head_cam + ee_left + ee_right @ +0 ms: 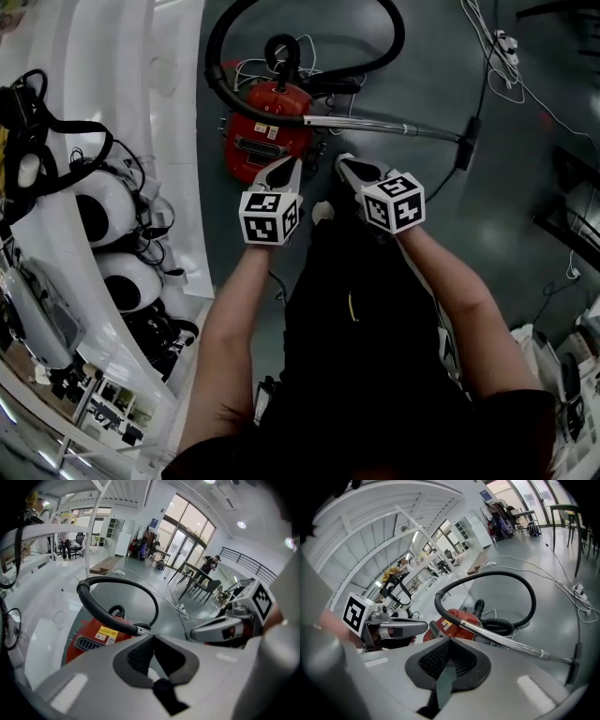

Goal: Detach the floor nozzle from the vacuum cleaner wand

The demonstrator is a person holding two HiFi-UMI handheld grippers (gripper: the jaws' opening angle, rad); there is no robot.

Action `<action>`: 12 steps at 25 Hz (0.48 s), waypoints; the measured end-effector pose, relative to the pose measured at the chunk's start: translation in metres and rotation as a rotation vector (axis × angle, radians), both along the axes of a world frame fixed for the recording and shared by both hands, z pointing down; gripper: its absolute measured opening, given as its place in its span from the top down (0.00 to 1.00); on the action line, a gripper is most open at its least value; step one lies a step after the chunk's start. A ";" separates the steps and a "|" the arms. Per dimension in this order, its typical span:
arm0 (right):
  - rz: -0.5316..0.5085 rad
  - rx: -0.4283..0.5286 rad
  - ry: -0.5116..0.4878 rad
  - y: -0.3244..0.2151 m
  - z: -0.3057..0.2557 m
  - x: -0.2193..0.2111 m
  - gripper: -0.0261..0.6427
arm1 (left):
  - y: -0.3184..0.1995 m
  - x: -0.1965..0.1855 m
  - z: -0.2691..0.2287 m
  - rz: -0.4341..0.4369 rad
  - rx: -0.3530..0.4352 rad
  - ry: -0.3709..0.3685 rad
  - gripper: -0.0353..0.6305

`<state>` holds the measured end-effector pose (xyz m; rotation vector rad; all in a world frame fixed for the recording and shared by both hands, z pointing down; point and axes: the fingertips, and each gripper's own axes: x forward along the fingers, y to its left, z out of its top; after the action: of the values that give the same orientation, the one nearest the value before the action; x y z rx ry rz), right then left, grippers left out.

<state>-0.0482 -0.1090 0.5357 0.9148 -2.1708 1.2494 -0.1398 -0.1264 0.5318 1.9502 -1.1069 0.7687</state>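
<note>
Fingers (133, 660) of the left gripper (152, 638) pressed together, nothing pinched between them; same on the right gripper (449, 641), dark pads closed tip to tip and empty. Both grippers side by side low in the head view, at the ends of two forearms (234, 328), each topped by a marker cube (269, 216), pointing toward 12 o'clock and downward, apart from one another and touching nothing. Red vacuum cleaner (265, 136) on the grey floor (422, 66), at 12 o'clock of the left gripper and near its tips. Black hose (214, 47) looping from the vacuum cleaner up toward 12 o'clock, round to 1 o'clock and back toward the vacuum cleaner. Chrome wand (394, 126) lying across the floor from the vacuum cleaner toward 3 o'clock, passing beyond the tips of the right gripper. Floor nozzle (468, 145), black and narrow, joined to the far end of the wand, at about 2 o'clock of the right gripper and well apart from it. White cables (497, 56) trailing over the floor at 1 o'clock. White worktop (122, 94) along 9 o'clock, with round white housings (103, 206) and black straps (66, 131) on it.
</note>
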 end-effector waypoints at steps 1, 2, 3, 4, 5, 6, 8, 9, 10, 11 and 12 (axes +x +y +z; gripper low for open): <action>-0.008 0.015 -0.003 -0.004 0.003 0.000 0.97 | -0.003 0.000 0.004 -0.006 0.002 -0.005 0.93; -0.016 0.031 -0.002 -0.007 0.005 -0.001 0.97 | -0.006 -0.001 0.007 -0.013 0.006 -0.010 0.93; -0.029 0.043 0.000 -0.010 0.009 -0.002 0.97 | -0.009 -0.003 0.010 -0.026 0.010 -0.013 0.93; -0.044 0.047 0.000 -0.013 0.013 -0.003 0.97 | -0.012 -0.005 0.013 -0.043 0.010 -0.014 0.93; -0.060 0.043 -0.002 -0.015 0.019 -0.005 0.97 | -0.015 -0.007 0.017 -0.064 0.007 -0.015 0.93; -0.075 0.036 -0.003 -0.018 0.024 -0.007 0.97 | -0.018 -0.010 0.021 -0.087 0.003 -0.016 0.93; -0.099 0.028 0.000 -0.025 0.036 -0.009 0.97 | -0.023 -0.015 0.029 -0.136 -0.009 -0.021 0.93; -0.112 0.030 0.006 -0.029 0.042 -0.011 0.97 | -0.025 -0.017 0.032 -0.159 -0.015 -0.024 0.93; -0.126 0.035 0.012 -0.033 0.047 -0.012 0.97 | -0.027 -0.020 0.036 -0.178 -0.020 -0.027 0.93; -0.142 0.042 0.018 -0.037 0.052 -0.014 0.97 | -0.029 -0.022 0.039 -0.194 -0.027 -0.029 0.93; -0.160 0.051 0.023 -0.041 0.056 -0.016 0.97 | -0.031 -0.024 0.042 -0.207 -0.034 -0.033 0.93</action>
<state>-0.0646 -0.1500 0.5921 0.7542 -2.2189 1.1065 -0.1640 -0.1571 0.5738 1.7672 -1.2842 0.7045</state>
